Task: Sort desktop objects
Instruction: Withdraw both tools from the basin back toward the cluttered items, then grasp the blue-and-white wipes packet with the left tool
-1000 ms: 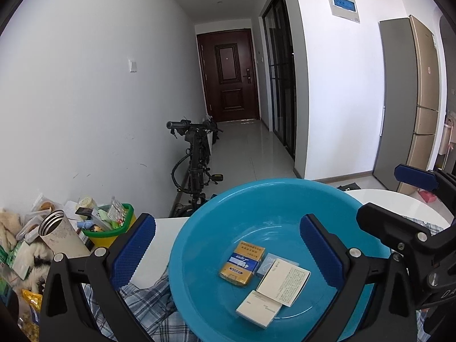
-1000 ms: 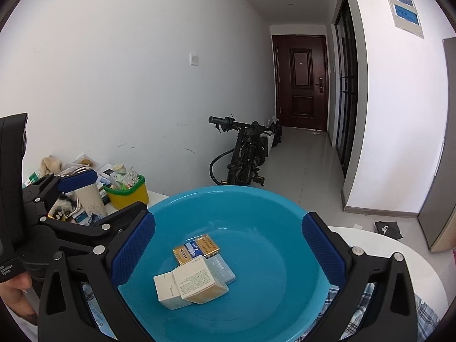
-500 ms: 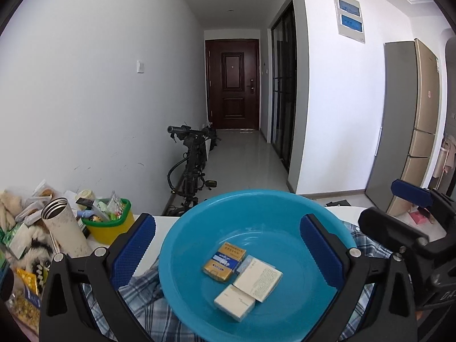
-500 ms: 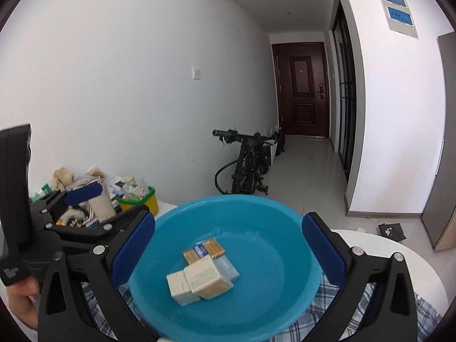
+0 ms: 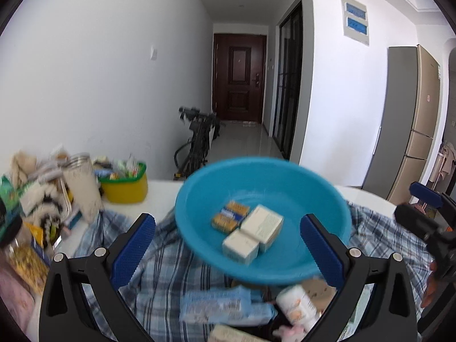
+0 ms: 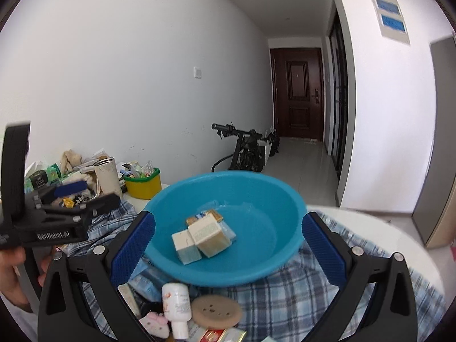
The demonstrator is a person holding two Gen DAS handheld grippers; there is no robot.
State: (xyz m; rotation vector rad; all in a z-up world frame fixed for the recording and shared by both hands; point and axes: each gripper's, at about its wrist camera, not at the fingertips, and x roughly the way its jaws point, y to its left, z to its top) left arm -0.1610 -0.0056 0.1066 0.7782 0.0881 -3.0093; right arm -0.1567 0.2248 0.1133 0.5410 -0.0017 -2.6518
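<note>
I have both grippers spread wide with nothing between their pads: the left gripper [image 5: 228, 245] and the right gripper [image 6: 228, 245] each frame the blue basin [image 6: 273, 199] without touching it. The basin sits on a plaid cloth [image 6: 299, 290] spread over the white counter [image 5: 162, 196], and it looks tilted in my left view, which is blurred. Inside it lie two white boxes [image 6: 199, 240] side by side and a yellow-and-blue box [image 5: 229, 213] just behind them. Just before the basin I see a small white bottle [image 6: 175, 305], a brown disc [image 6: 216, 310] beside it, and a pale blue packet [image 5: 219, 305]. A yellow tub [image 6: 142, 183] with a green rim stands far left by a metal cup [image 6: 107, 175].
</note>
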